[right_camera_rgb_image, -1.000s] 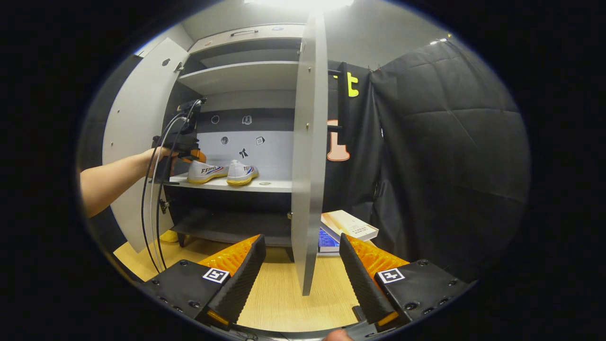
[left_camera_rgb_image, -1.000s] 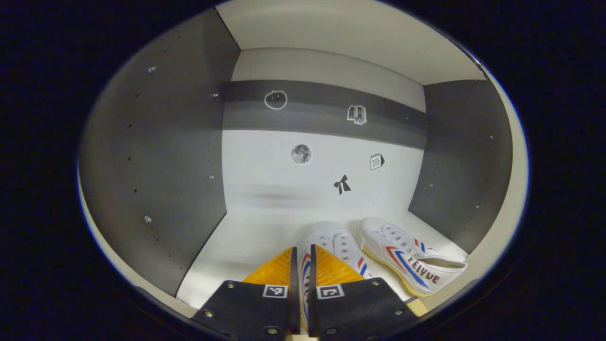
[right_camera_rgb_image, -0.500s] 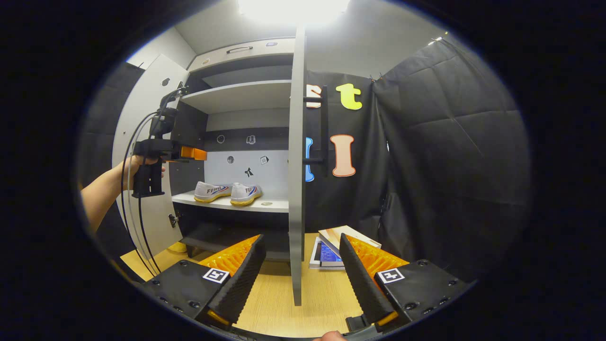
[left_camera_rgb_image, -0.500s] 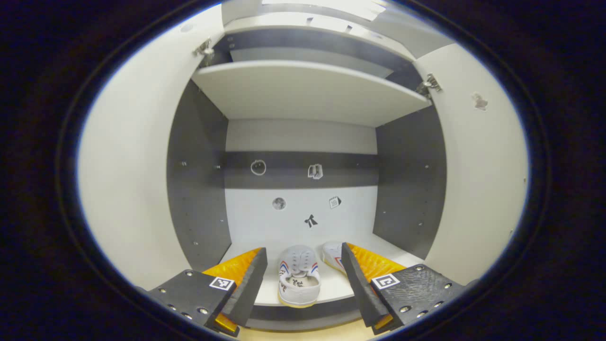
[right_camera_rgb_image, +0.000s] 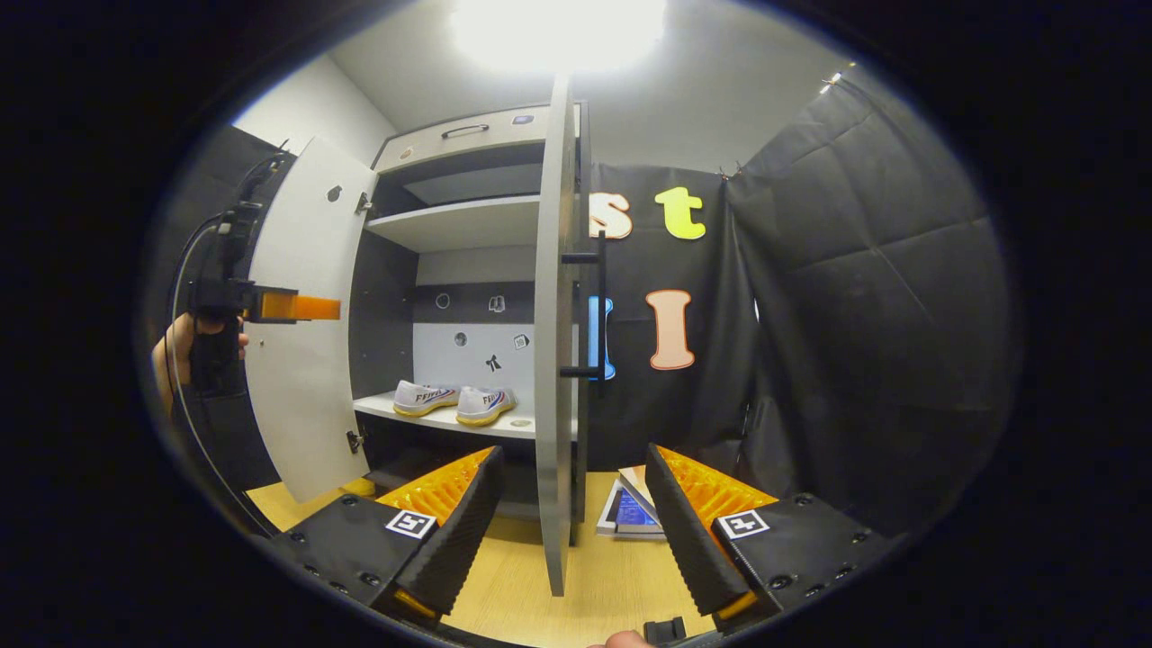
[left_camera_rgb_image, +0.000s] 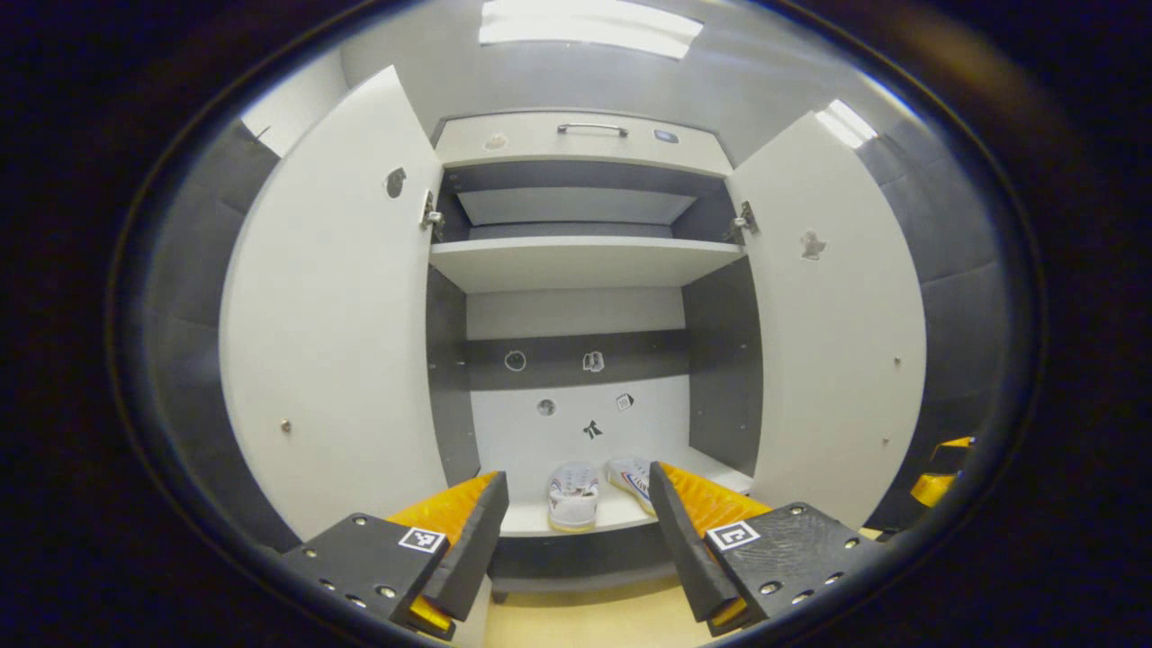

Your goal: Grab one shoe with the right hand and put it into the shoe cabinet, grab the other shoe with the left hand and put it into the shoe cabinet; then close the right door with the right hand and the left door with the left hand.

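Left tool (left_camera_rgb_image: pixel 576 540) has drawn back out of the cabinet (left_camera_rgb_image: pixel 580 261) since a second ago, when its fingers were closed on a shoe; it now stands before the opening, fingers wide, holding nothing. Right tool (right_camera_rgb_image: pixel 569 522): fingers wide, empty, facing the edge of the right door (right_camera_rgb_image: pixel 553 342), which has come nearer in its view. Shoes: both on the middle shelf (right_camera_rgb_image: pixel 504 426), left shoe (left_camera_rgb_image: pixel 573 495) and right shoe (left_camera_rgb_image: pixel 633 475) just beside each other, toes toward the back wall. Stowing judged done; doors remain. Right door: open, a stiff flat panel on hinges, likely light to swing; bar handle (right_camera_rgb_image: pixel 594 315) on its outer face. Best contact is probably a push on the outer face near the free edge, or a hold on the bar. Left door (left_camera_rgb_image: pixel 337 315): open, same build; handle unseen, so push near the free edge. Books (right_camera_rgb_image: pixel 634 508) lie on the floor beside the right door.
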The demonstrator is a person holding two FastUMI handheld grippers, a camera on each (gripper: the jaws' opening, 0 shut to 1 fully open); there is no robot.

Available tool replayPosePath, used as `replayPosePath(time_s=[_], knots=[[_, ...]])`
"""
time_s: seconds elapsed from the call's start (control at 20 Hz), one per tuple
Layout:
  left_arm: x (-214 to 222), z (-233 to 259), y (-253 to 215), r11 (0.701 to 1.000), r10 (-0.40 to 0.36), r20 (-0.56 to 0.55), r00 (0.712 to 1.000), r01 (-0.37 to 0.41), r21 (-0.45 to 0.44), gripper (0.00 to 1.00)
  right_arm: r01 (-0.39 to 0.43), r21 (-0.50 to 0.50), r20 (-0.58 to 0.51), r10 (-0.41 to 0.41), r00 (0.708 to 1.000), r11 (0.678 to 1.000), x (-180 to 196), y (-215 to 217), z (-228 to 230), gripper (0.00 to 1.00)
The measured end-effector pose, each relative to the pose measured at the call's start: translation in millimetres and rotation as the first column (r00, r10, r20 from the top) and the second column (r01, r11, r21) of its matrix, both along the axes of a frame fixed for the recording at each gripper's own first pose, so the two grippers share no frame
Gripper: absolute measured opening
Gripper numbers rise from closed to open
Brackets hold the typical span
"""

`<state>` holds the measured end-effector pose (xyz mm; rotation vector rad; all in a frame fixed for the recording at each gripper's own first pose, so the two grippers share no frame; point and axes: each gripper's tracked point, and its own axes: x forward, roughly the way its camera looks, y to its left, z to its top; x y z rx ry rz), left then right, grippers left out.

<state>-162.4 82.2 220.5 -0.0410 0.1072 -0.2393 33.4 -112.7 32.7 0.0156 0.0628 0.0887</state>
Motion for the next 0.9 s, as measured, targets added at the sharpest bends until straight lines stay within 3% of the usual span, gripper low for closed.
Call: replayPosePath(time_s=[0.25, 0.55, 0.9], knots=[[-58, -13, 51, 0.999, 0.053, -0.037, 0.998, -0.053, 0.0, 0.89, 0.055, -0.011, 0.037, -0.054, 0.998, 0.998, 3, -7, 15, 0.98], [-96, -24, 137, 0.988, 0.152, -0.053, 0.987, -0.152, 0.003, 0.89, 0.134, 0.004, 0.074, -0.134, 0.988, 0.991, 7, -18, 38, 0.98], [-108, -32, 173, 0.982, 0.184, -0.055, 0.981, -0.186, -0.025, 0.89, 0.32, 0.031, 0.061, -0.321, 0.945, 0.947, 27, -74, 51, 0.98]])
